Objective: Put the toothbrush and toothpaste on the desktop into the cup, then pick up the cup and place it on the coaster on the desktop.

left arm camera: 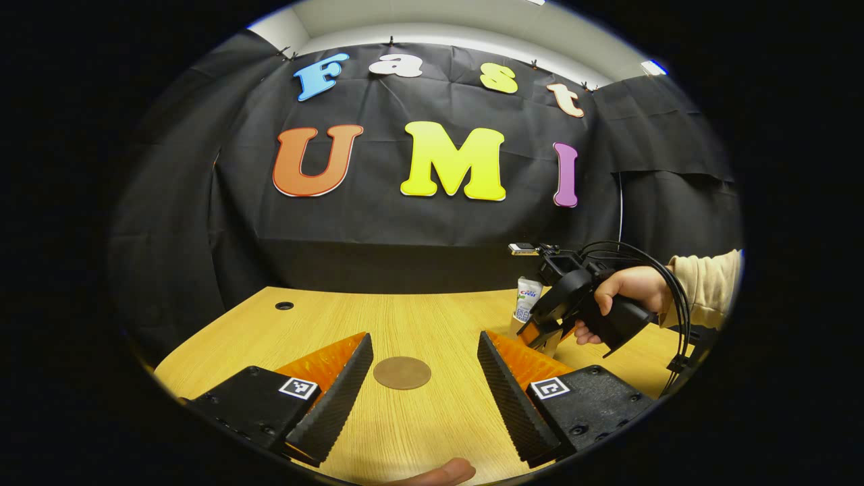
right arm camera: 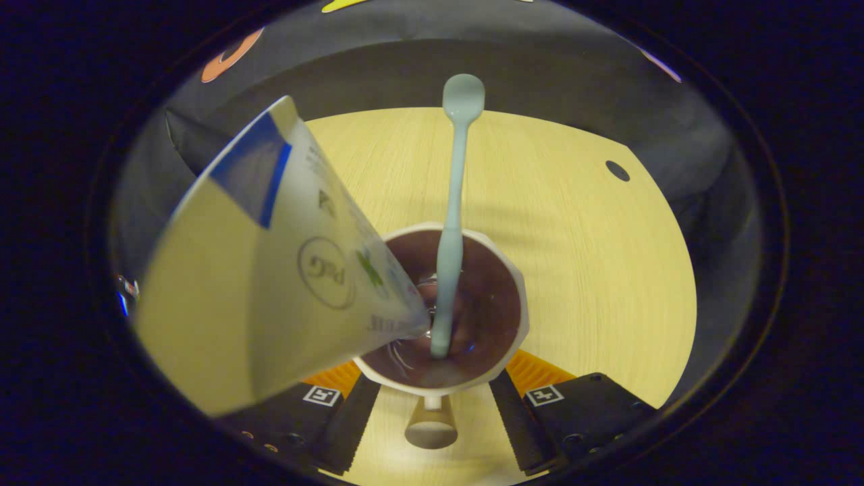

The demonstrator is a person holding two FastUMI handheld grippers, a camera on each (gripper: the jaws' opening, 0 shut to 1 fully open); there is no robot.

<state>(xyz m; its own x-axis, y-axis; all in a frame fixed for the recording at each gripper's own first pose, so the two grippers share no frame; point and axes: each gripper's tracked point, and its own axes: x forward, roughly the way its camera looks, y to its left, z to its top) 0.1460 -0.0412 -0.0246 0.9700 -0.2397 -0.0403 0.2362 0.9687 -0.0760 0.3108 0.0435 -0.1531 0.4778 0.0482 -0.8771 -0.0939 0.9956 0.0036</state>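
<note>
Wooden desktop (left arm camera: 432, 317), items logged: toothbrush (right arm camera: 451, 223) and toothpaste (right arm camera: 283, 270) already stand in the cup (right arm camera: 445, 304) — loading done, transfer to the coaster (left arm camera: 402, 372) left. Right gripper (right arm camera: 432, 398): jaws flank the cup's base, contact not discernible. Left gripper (left arm camera: 425, 385): jaws spread, empty, coaster between them — seen from the left gripper view; the right gripper view looks into the cup's interior.

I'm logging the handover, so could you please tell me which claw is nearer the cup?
Right. The right claw has its fingers on either side of the cup. The left claw hovers open over the coaster, away from it.
</note>
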